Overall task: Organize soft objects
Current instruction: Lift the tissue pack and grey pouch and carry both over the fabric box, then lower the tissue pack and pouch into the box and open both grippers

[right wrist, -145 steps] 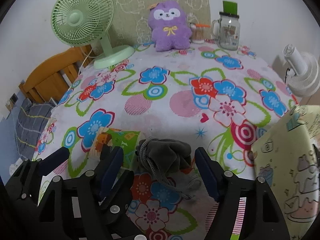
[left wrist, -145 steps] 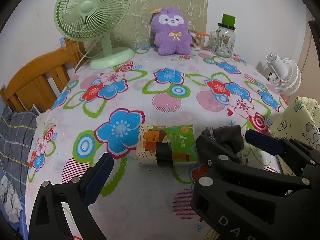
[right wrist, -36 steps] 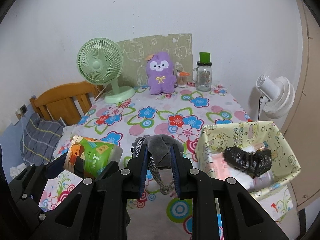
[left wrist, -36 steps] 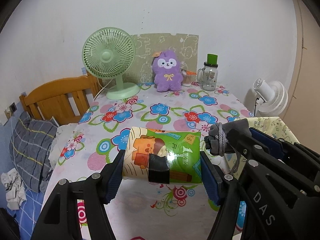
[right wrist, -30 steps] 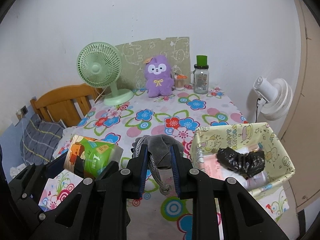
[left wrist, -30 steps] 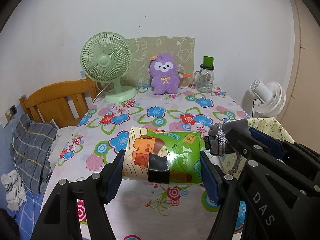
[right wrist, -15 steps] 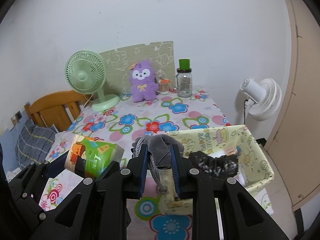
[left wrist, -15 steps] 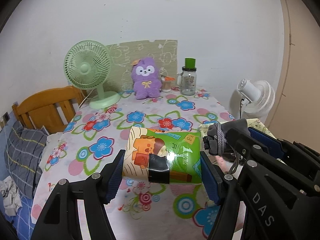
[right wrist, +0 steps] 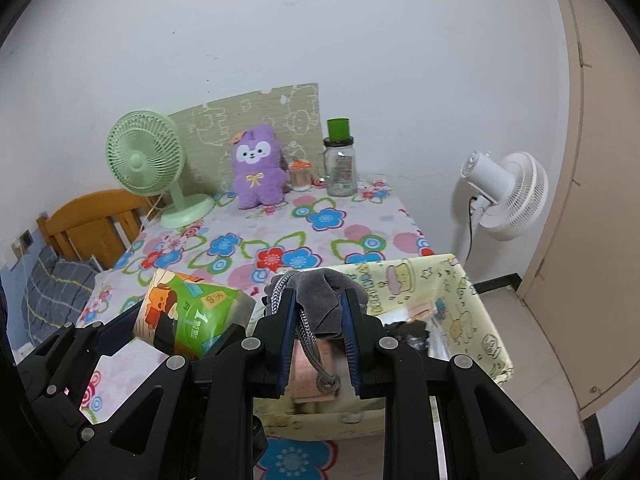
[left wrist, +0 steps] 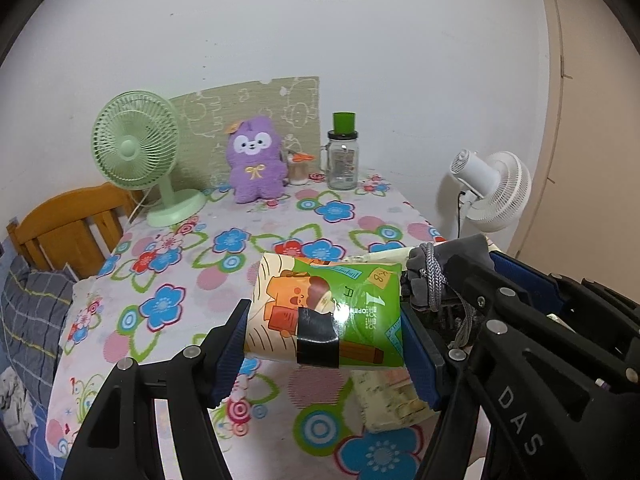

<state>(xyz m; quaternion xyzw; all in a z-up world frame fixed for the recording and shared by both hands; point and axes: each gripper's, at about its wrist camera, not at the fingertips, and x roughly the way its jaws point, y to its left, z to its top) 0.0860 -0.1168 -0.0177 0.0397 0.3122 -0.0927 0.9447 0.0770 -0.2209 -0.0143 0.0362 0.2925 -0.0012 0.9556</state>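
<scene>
My left gripper [left wrist: 324, 340] is shut on a green and orange tissue pack [left wrist: 324, 312] and holds it in the air above the table's front right. The pack also shows in the right wrist view [right wrist: 188, 314]. My right gripper [right wrist: 318, 334] is shut on a grey drawstring pouch [right wrist: 320, 292], its cord hanging down, above the yellow patterned fabric bin [right wrist: 472, 312]. The pouch also shows in the left wrist view [left wrist: 448, 272]. The bin holds a black soft item [right wrist: 408, 330] and pink things. A purple plush toy [right wrist: 256, 168] sits at the table's back.
The table has a flowered cloth [right wrist: 280, 240]. At its back stand a green desk fan [right wrist: 148, 164], a glass jar with a green lid [right wrist: 340, 168] and a small orange-lidded jar [right wrist: 301, 176]. A white floor fan [right wrist: 504, 196] stands right, a wooden bed frame [right wrist: 88, 220] left.
Both grippers closed on their objects, lifted them off the table, and have moved back and to the right, so the pouch now hangs over the yellow bin.
</scene>
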